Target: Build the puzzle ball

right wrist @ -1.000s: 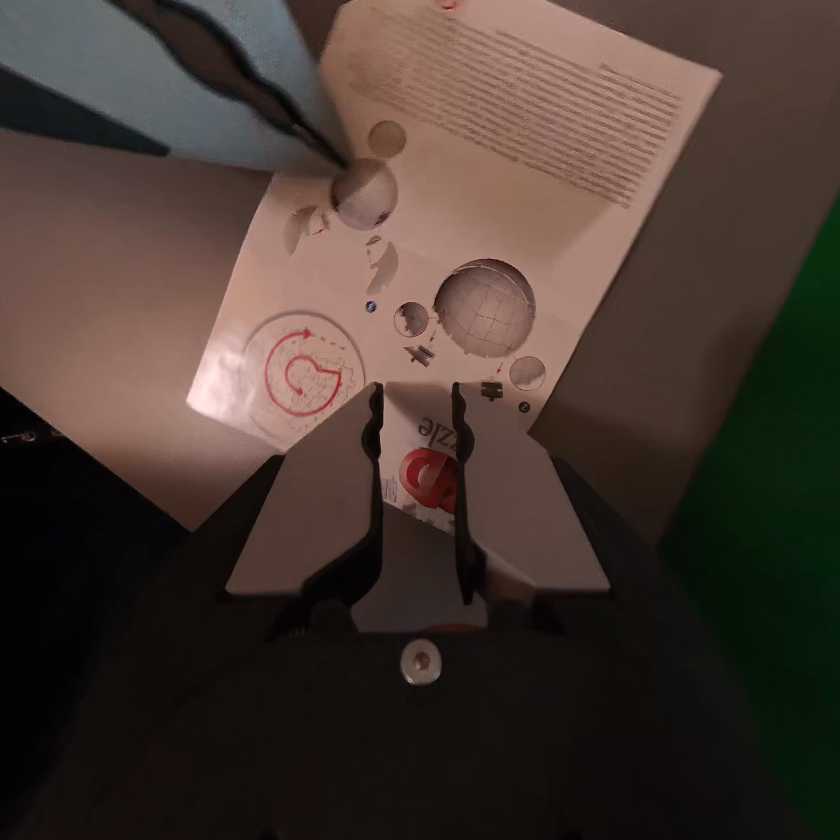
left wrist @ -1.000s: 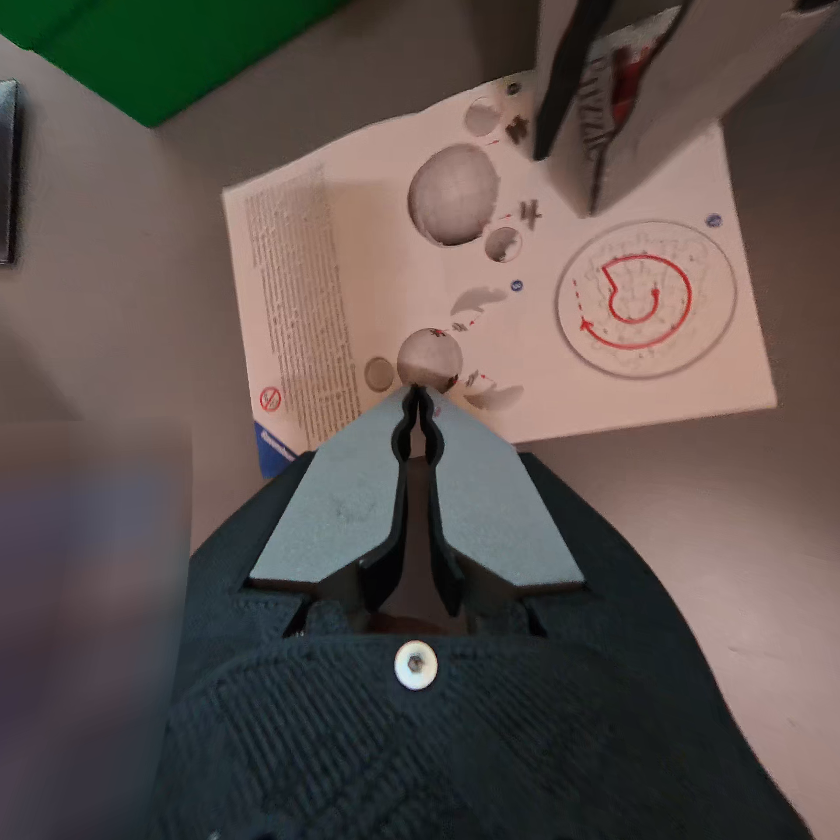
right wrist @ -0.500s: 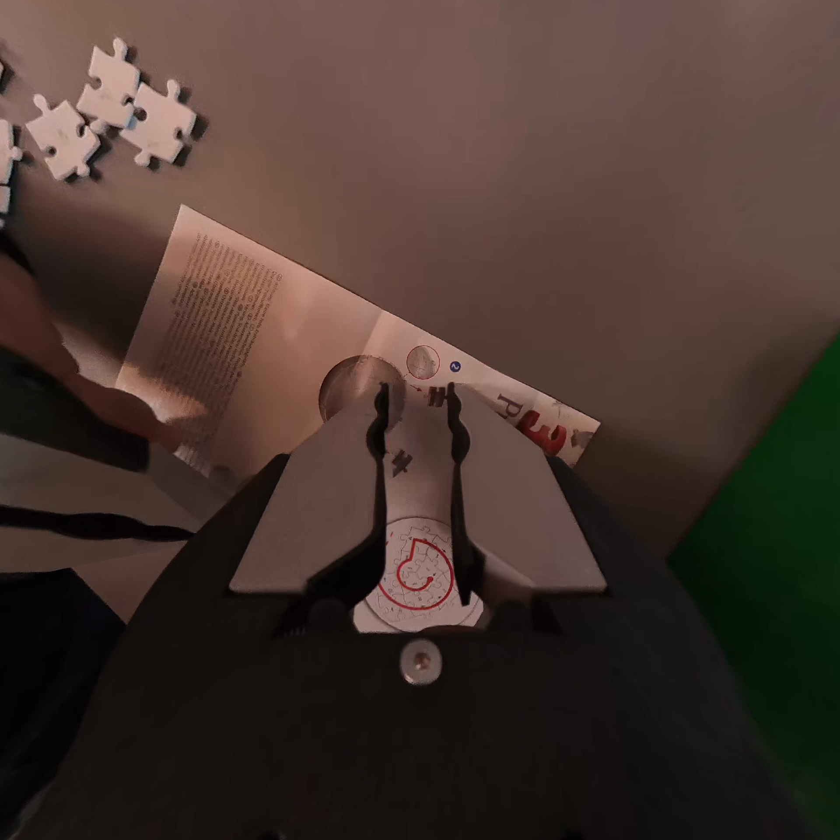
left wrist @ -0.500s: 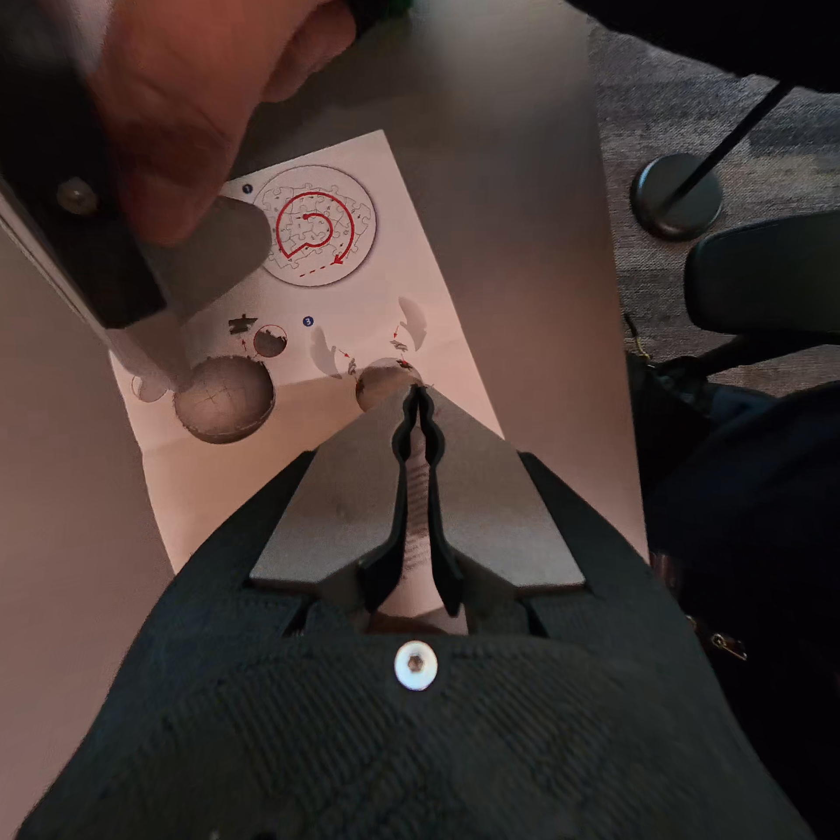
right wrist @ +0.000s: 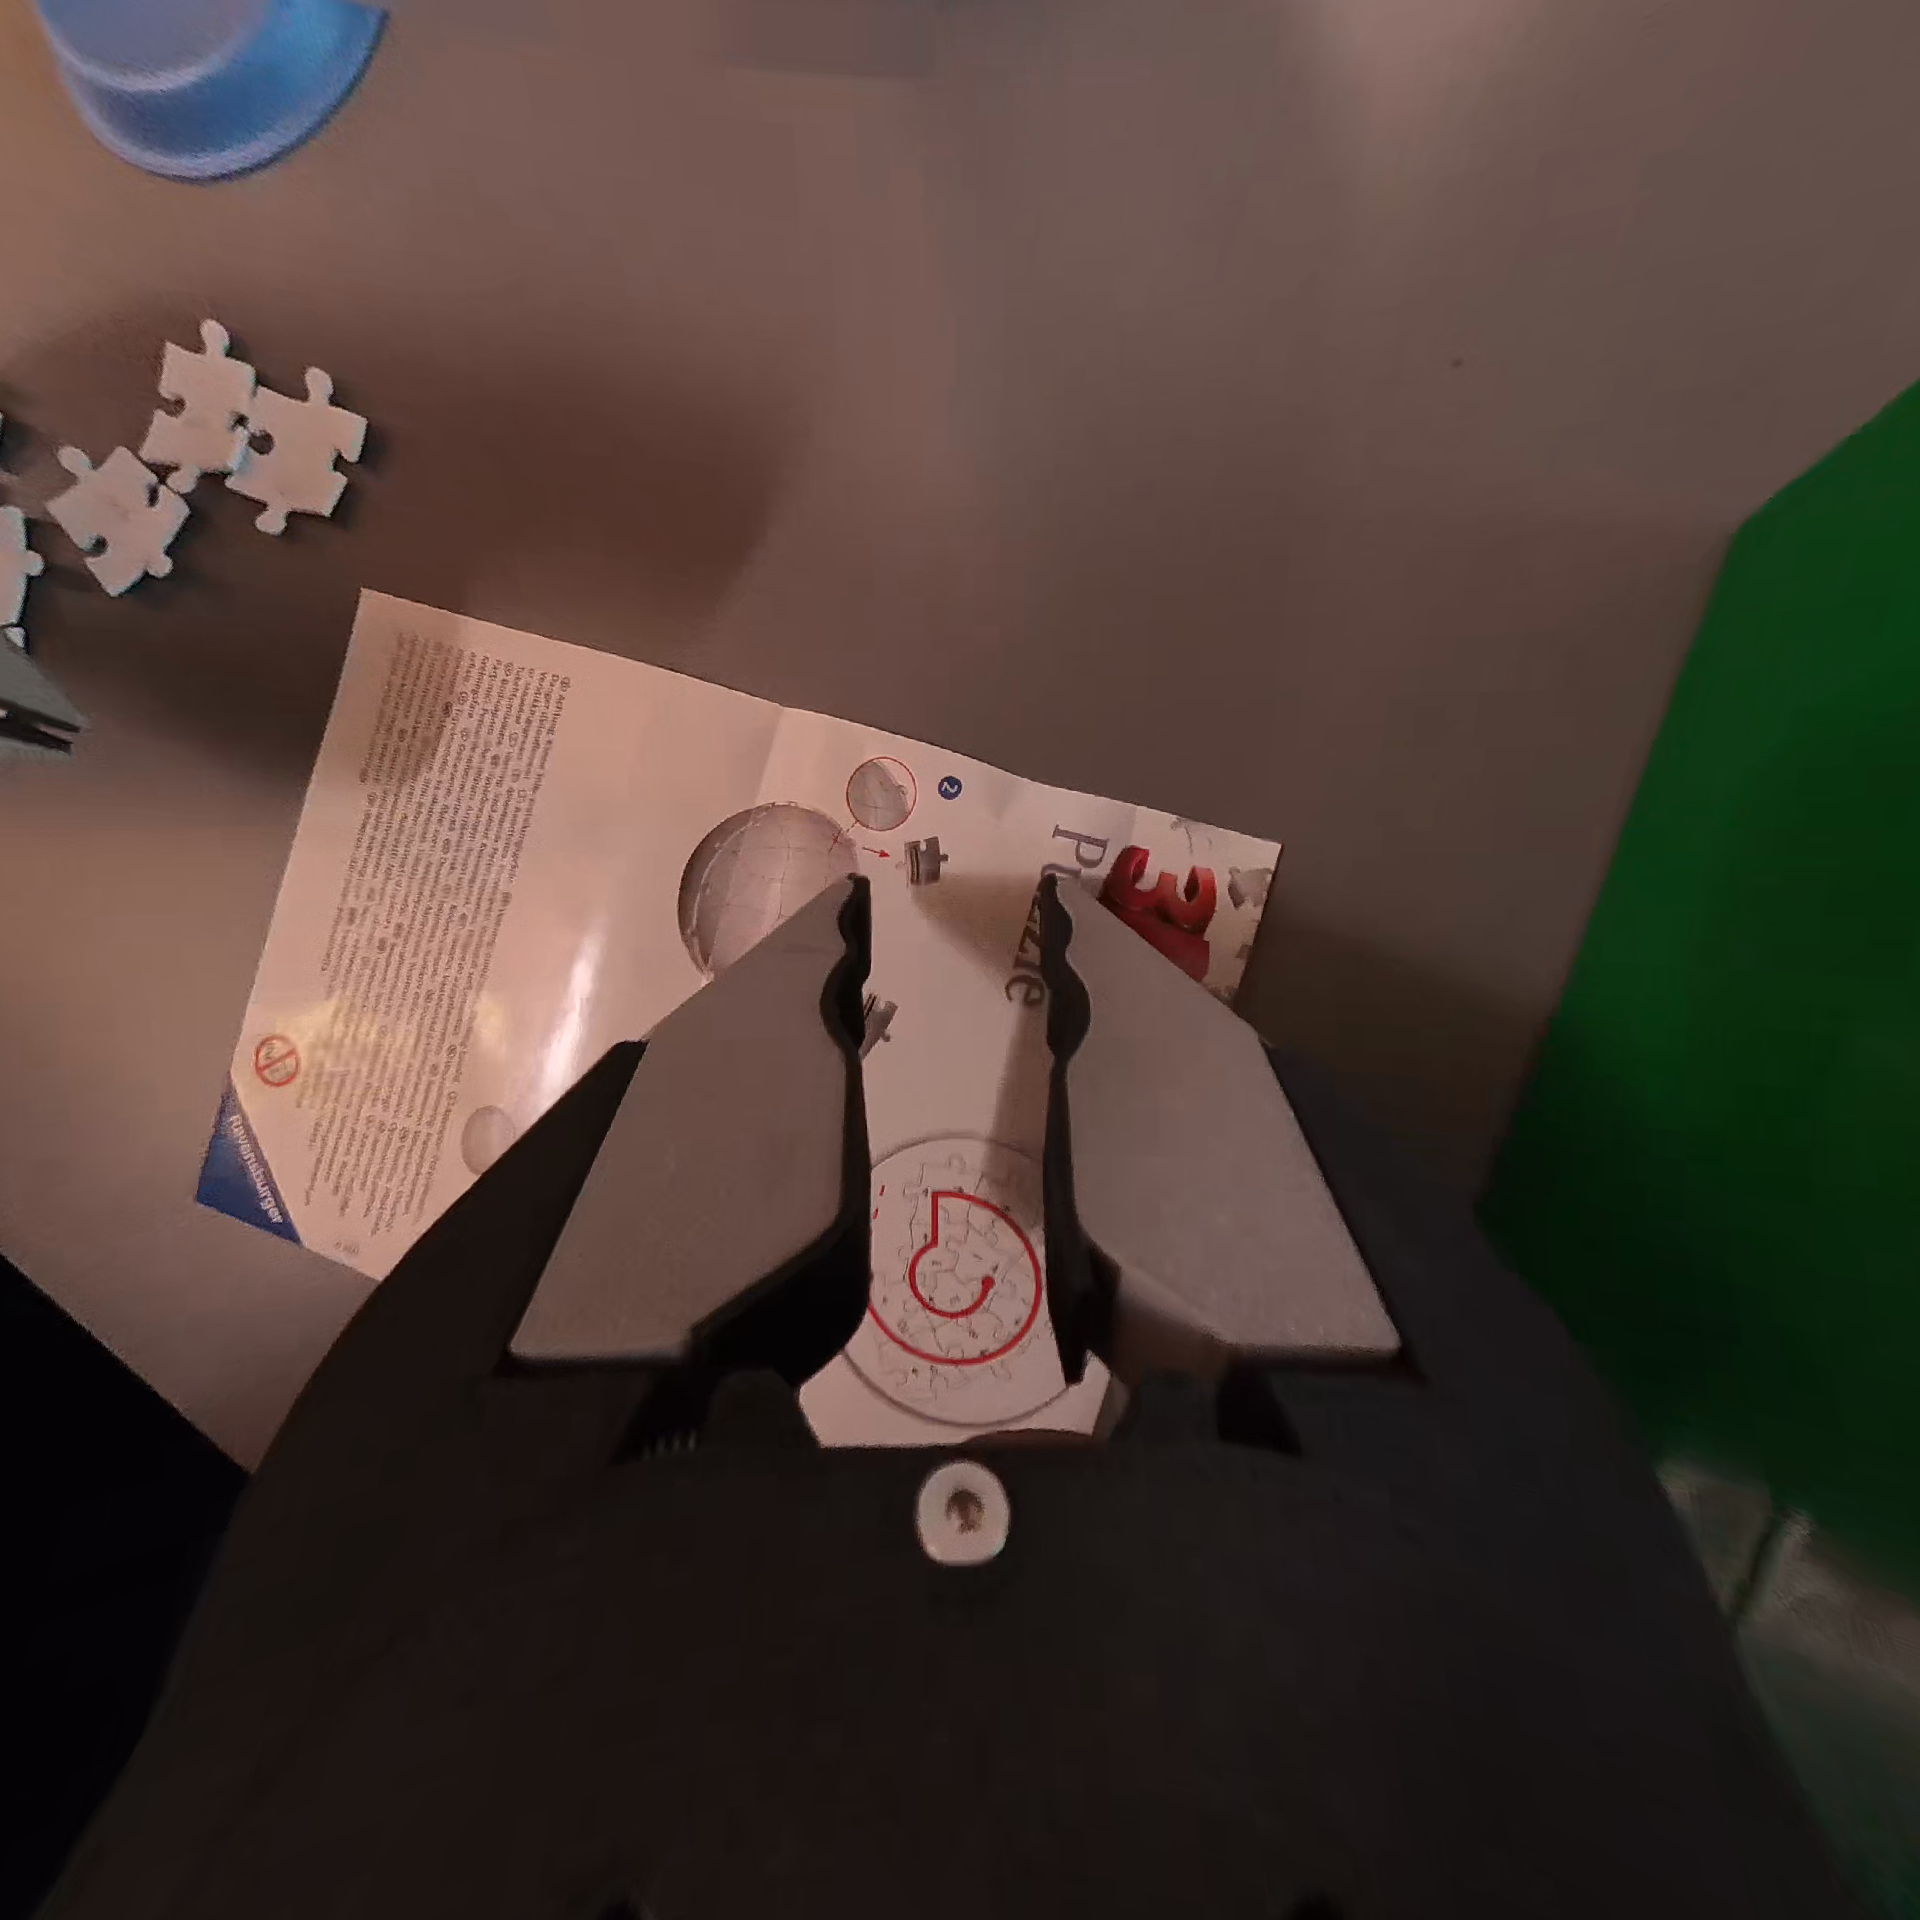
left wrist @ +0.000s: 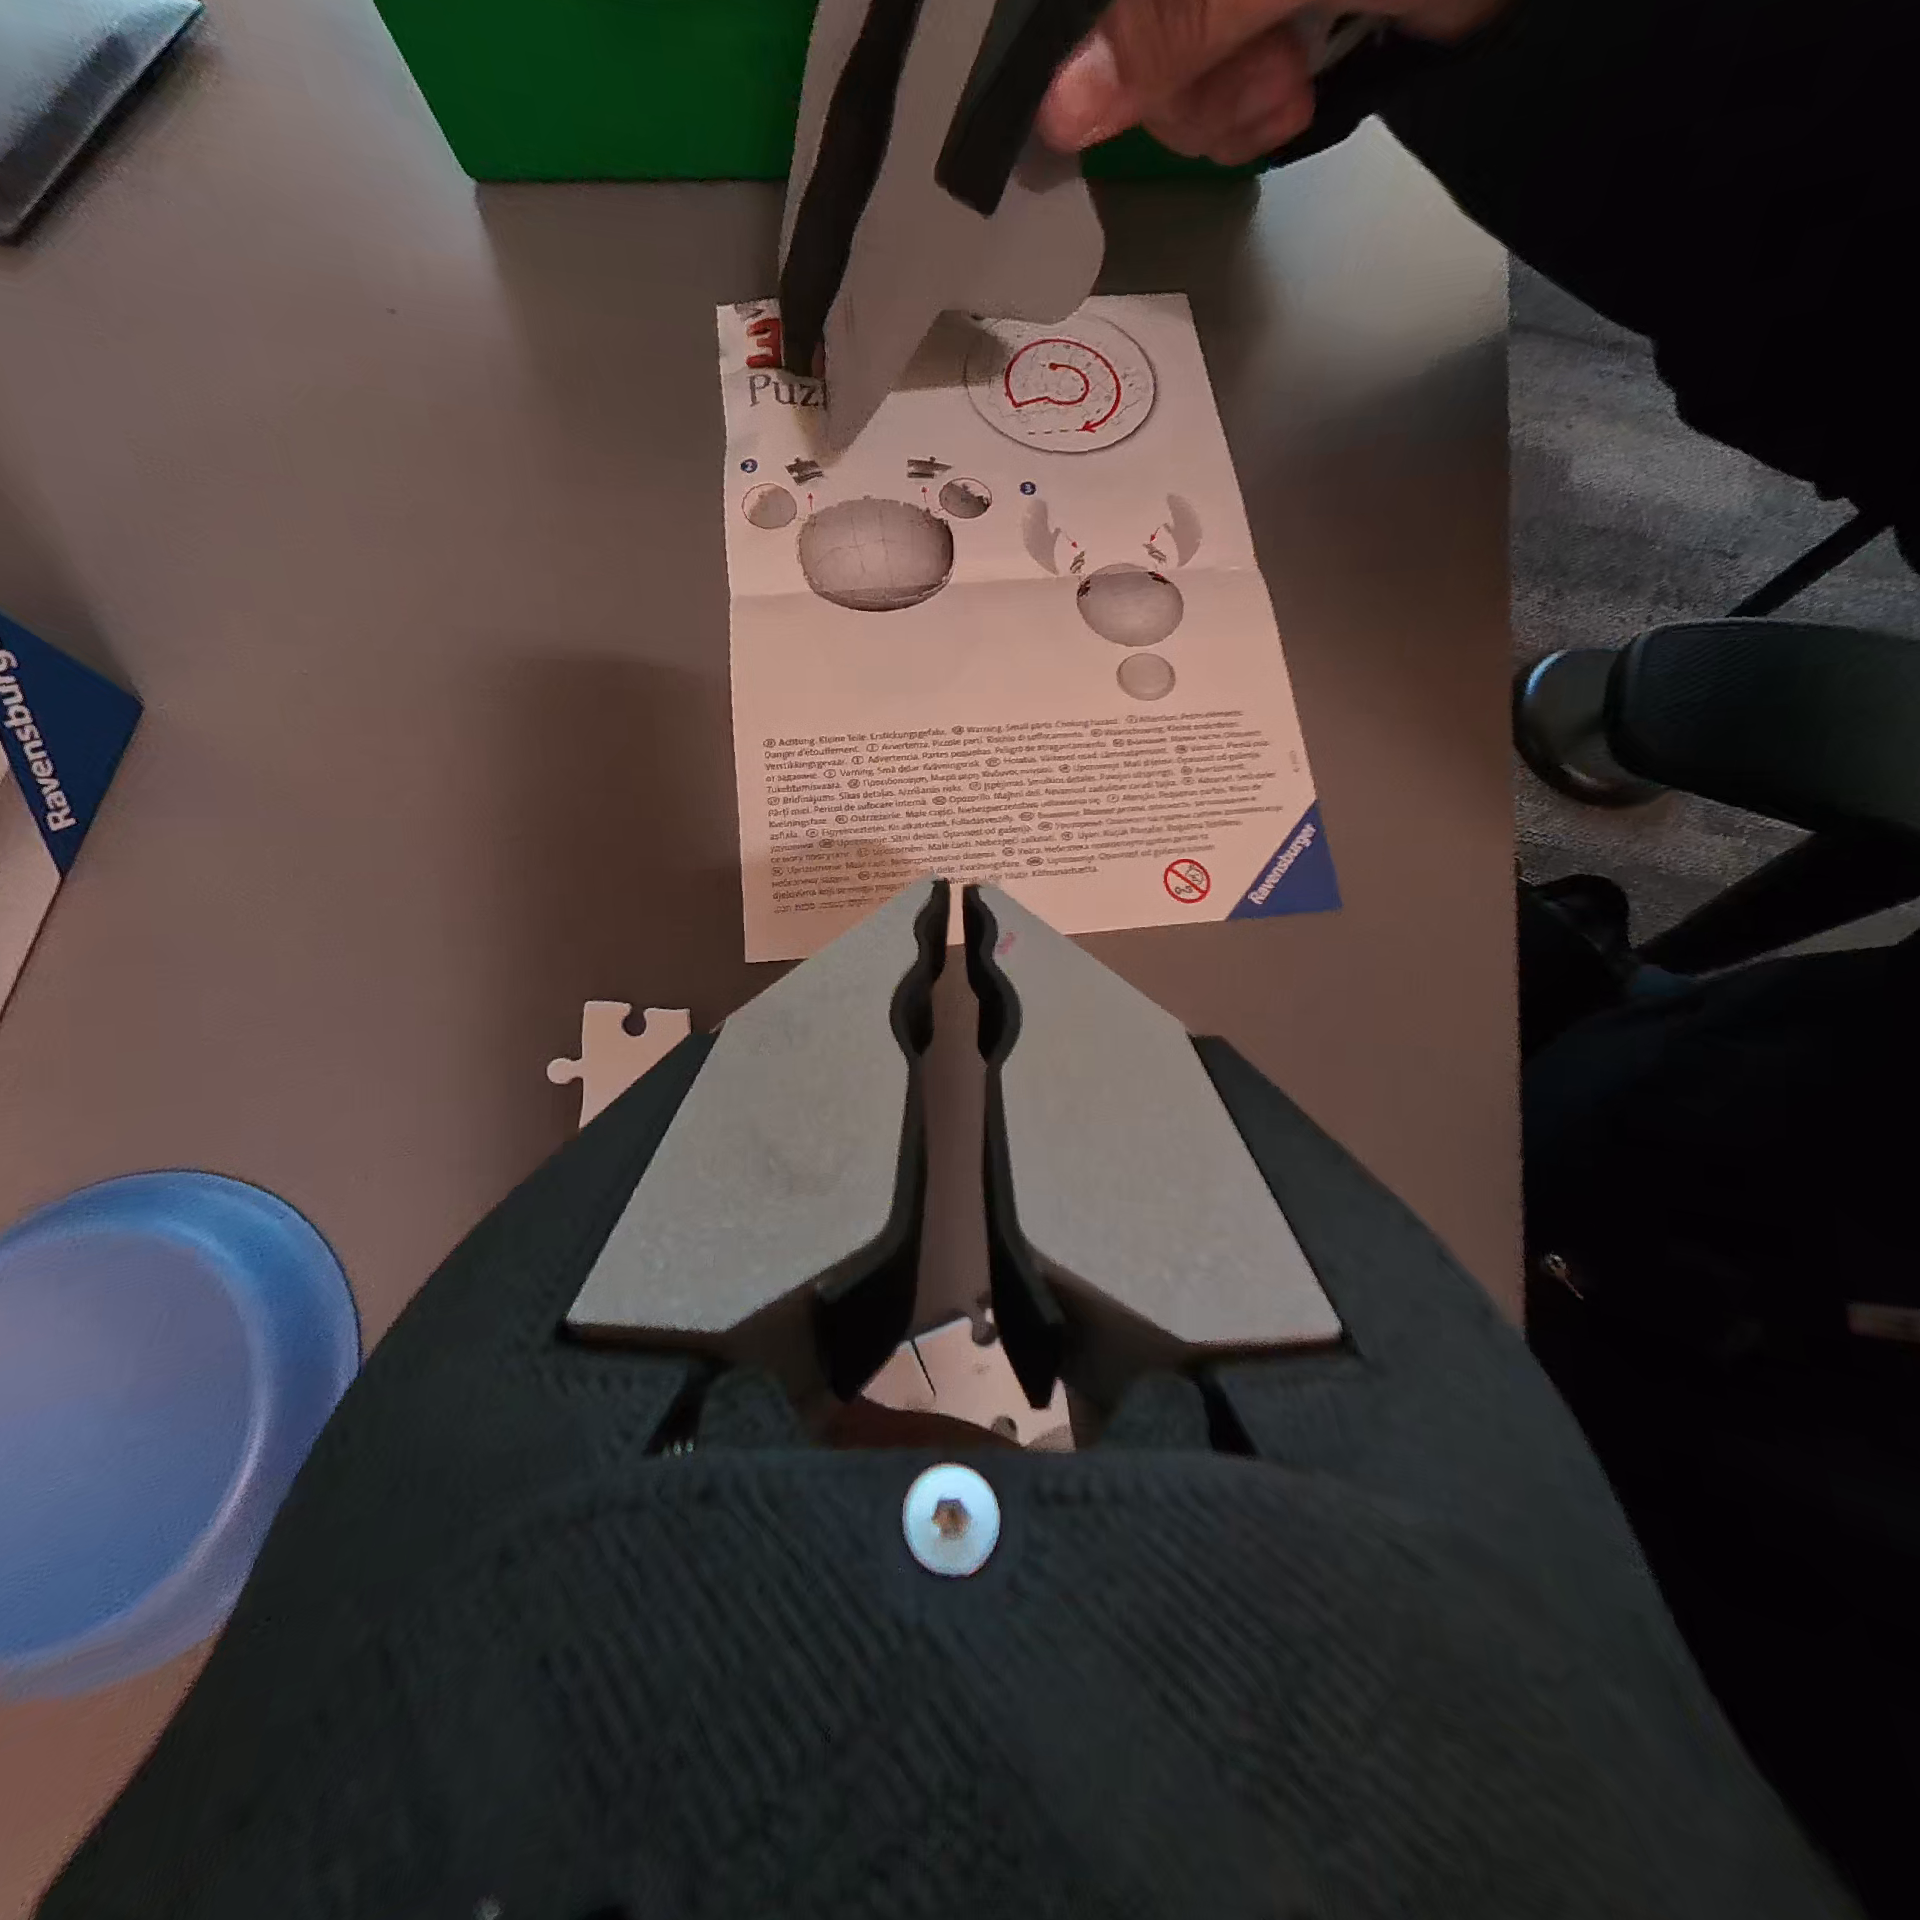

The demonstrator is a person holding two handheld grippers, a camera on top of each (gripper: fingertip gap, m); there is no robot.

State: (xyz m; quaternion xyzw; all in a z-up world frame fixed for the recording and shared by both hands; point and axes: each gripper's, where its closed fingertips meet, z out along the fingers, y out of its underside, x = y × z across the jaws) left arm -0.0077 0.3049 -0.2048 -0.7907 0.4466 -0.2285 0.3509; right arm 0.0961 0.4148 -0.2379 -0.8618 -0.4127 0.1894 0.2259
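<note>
— On the grey table (left wrist: 343, 582), what lies ahead of the left gripper (left wrist: 954, 896)?

— An instruction sheet (left wrist: 997, 665), flat, reaching toward 12 o'clock from the fingertips. The tips sit over its near edge, and the jaws are all but closed, a thin slit between them, gripping nothing.

— And the other tool?

— From the left wrist view, the right gripper (left wrist: 831, 405) comes down at 12 o'clock over the far end of the sheet, a hand (left wrist: 1174, 73) behind it. From its own camera, the right gripper (right wrist: 951, 883) has its jaws parted, empty, with the sheet's spiral diagram showing between the fingers. I cannot tell whether the tips touch the paper.

— Where are the puzzle pieces?

— In the right wrist view, a loose cluster of white puzzle pieces (right wrist: 208, 457) lies at 10 o'clock, clear of the sheet. In the left view one white piece (left wrist: 613, 1049) peeks out at 9 o'clock beside the gripper body.

— Anything else?

— A blue bowl (left wrist: 135, 1423) at 8 o'clock in the left view, blurred; a green block (left wrist: 623, 83) at 12 o'clock beyond the sheet; a blue-cornered box (left wrist: 52, 748) at 9 o'clock.
</note>
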